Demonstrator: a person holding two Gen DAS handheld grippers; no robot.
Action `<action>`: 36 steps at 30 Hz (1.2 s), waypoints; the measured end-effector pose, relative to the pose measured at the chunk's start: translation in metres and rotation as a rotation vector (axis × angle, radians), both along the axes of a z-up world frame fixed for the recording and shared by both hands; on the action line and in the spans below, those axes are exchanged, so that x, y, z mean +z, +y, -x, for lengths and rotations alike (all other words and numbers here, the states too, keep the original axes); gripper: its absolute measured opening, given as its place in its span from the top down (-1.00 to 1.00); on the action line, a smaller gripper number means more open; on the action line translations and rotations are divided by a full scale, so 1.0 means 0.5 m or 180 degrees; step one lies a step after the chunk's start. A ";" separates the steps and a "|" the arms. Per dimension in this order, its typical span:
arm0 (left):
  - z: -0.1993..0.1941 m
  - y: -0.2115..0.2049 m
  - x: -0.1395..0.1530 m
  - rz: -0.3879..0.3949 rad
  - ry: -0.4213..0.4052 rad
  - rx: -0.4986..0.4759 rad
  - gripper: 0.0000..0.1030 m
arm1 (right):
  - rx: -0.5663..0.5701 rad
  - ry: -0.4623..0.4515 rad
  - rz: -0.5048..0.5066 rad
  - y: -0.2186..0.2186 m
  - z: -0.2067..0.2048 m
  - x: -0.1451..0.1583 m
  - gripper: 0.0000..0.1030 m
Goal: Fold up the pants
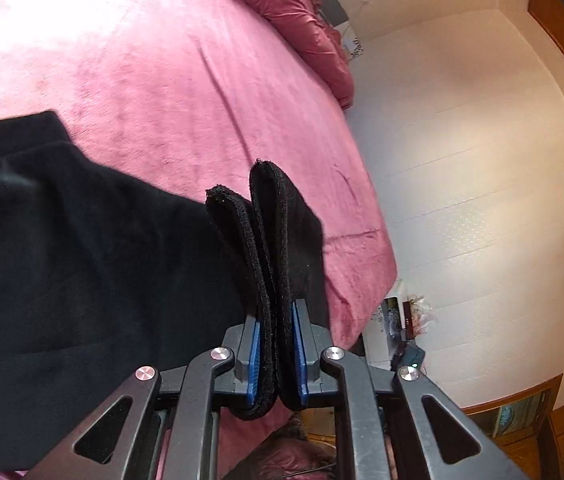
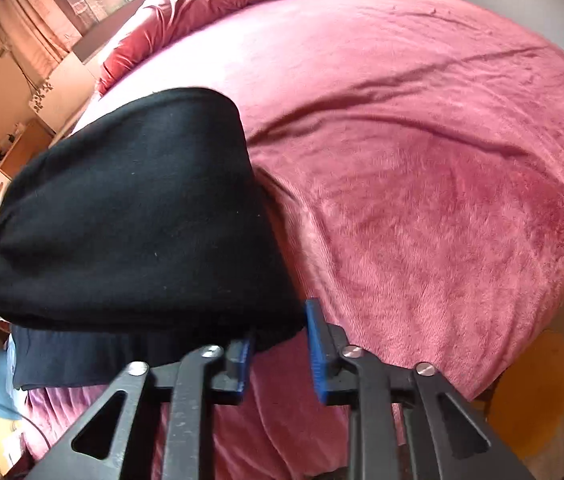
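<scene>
Over the pink bed [image 1: 154,80], the left tool [image 1: 276,356] pinches the black pants' [image 1: 82,260] doubled hem, while the right tool [image 2: 280,354], jaws narrowly apart, straddles their folded edge.

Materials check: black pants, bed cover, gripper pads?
Pants: black, matte, probably fleece or thick knit; the hem edges pinched in the left gripper look fuzzy and pilled. Bed cover: pink plush, with a short brushed nap and soft sheen. Gripper pads: blue, ribbed, likely rubber or plastic.
</scene>
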State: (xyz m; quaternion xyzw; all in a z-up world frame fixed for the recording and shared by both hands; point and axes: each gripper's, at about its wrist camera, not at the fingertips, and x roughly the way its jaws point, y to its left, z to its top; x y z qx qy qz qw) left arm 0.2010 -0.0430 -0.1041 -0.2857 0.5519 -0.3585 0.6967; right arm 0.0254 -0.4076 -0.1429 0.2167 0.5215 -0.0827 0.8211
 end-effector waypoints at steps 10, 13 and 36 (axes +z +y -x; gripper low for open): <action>0.033 0.021 -0.156 -0.0578 0.0203 0.0096 0.74 | 0.0338 0.0194 0.0226 0.052 -0.009 -0.023 0.60; 0.030 0.011 -0.138 -0.0594 0.0125 0.0039 0.61 | 0.0465 0.0287 0.0221 0.040 0.000 -0.013 0.41; 0.009 -0.001 -0.091 -0.1447 -0.0639 0.0159 0.76 | 0.0671 0.0017 0.0391 0.114 -0.250 0.075 0.14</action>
